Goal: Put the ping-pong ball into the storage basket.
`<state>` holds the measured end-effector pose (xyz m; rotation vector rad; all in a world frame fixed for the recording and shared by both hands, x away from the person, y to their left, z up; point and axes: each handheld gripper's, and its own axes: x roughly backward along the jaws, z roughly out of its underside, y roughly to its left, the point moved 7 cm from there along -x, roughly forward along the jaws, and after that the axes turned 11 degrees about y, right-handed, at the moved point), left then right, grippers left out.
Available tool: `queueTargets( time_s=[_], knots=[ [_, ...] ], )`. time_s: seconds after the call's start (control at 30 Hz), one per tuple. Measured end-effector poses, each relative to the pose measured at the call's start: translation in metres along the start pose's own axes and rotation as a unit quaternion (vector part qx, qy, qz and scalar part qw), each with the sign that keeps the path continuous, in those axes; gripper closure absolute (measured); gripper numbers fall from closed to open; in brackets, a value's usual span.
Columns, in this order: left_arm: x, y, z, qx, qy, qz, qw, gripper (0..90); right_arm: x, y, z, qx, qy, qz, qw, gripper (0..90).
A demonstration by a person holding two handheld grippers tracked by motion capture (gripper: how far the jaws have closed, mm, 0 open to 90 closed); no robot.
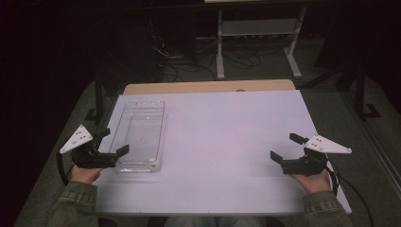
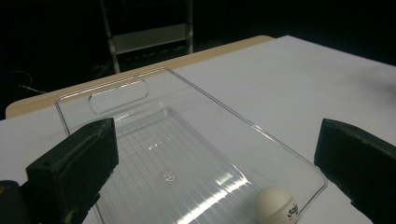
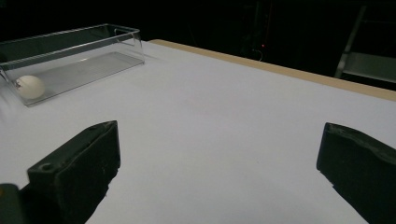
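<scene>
1. The left gripper (image 1: 108, 144) hovers at the table's left edge, just beside the near end of a clear plastic tray (image 1: 124, 124); its jaws are spread wide with nothing between them.
2. The right gripper (image 1: 285, 147) is held over the table (image 1: 227, 142) near its right edge, well apart from the tray — jaws likewise spread and empty.
3. A white ball (image 2: 275, 206) lies inside the tray, in the near corner on the side toward the table's middle, touching or almost touching the tray wall; from above it shows at (image 1: 152, 162).
4. The tray's long axis runs from the near edge toward the far edge of the table, with a handle slot (image 2: 118, 95) at its far end.
5. The relation that matters — the ball sits just ahead of the left gripper and slightly toward the table's middle, low between its jaws in the left gripper view. The left hand is clearly the nearer one; the right would have to cross most of the table.
</scene>
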<state>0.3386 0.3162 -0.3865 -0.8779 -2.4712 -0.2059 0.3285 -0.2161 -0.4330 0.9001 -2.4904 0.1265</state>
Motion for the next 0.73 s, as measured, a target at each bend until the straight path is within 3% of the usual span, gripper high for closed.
queueTargets(
  time_s=[0.23, 0.43, 0.5, 0.73],
  knots=[
    [0.001, 0.002, 0.008, 0.013, -0.032, -0.024, 0.9991, 0.0, -0.001, 0.0, 0.0, 0.0, 0.002, -0.002, 1.0, 0.0],
    [0.005, 0.003, 0.015, 0.03, -0.06, -0.042, 0.9969, 0.0, -0.001, 0.0, 0.0, 0.001, 0.002, -0.002, 1.0, 0.0],
    [0.006, 0.004, 0.019, 0.03, -0.069, -0.058, 0.9955, 0.0, -0.001, 0.001, 0.001, 0.003, 0.002, -0.002, 1.0, 0.0],
    [0.006, 0.005, 0.028, 0.035, -0.065, -0.062, 0.9954, 0.0, -0.001, 0.0, 0.001, 0.003, 0.003, -0.001, 1.0, 0.0]
  ],
)
